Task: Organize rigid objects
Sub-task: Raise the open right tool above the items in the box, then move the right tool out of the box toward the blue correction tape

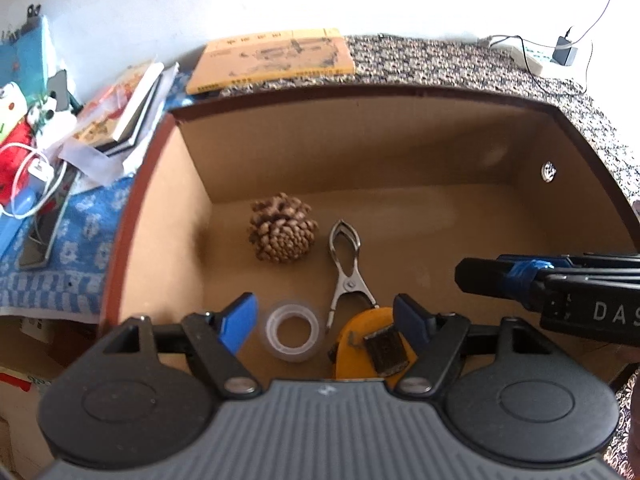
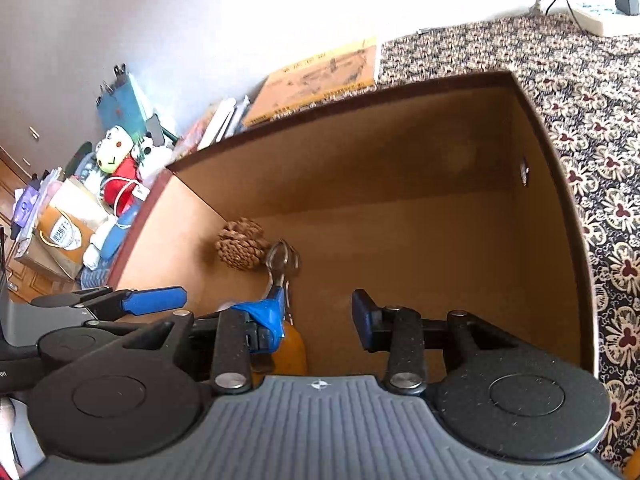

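Cardboard box (image 1: 192, 184) holds the pine cone (image 1: 282, 230); both grippers, left (image 1: 326, 320) and right (image 2: 316, 320), hang apart; lower slowly, avoiding the walls.

A box (image 1: 192, 184) sits on a patterned cloth (image 1: 460, 60), and four things lie in its left half. The pinecone (image 1: 283, 229) lies farthest back, with the metal clip (image 1: 346, 268) just to its right (touching or not, I cannot tell). Nearer the camera, the tape roll (image 1: 293, 335) lies left of the tape measure (image 1: 370, 344). Behind the box a flat book (image 1: 272, 62) lies on the cloth, and left of the box are stacked books (image 1: 128, 108)
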Available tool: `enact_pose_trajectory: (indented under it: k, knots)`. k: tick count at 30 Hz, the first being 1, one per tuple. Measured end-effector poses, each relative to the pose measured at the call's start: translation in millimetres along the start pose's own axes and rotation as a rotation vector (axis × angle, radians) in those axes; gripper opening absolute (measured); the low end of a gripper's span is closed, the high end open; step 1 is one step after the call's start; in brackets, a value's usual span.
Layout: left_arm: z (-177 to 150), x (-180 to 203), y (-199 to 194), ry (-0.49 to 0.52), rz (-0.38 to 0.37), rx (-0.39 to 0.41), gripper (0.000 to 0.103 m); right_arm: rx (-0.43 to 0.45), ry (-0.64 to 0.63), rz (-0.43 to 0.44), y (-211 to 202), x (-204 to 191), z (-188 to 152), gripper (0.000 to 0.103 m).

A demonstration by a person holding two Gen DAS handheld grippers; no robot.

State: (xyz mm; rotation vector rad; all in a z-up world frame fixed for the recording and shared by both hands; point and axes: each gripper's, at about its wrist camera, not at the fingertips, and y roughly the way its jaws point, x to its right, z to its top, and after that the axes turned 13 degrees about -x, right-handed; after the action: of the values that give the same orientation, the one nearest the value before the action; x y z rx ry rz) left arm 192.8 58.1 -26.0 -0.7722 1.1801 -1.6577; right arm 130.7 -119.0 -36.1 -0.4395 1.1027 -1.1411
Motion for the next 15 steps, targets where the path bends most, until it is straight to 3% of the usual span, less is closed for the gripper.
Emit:
enact_pose_trajectory:
  k: [15]
  knots:
    - [-23.0, 0.1, -32.3, -0.008, 0.052, 0.074, 0.076, 0.108, -0.063, -0.064, -29.4, -23.7, -32.2, 0.022]
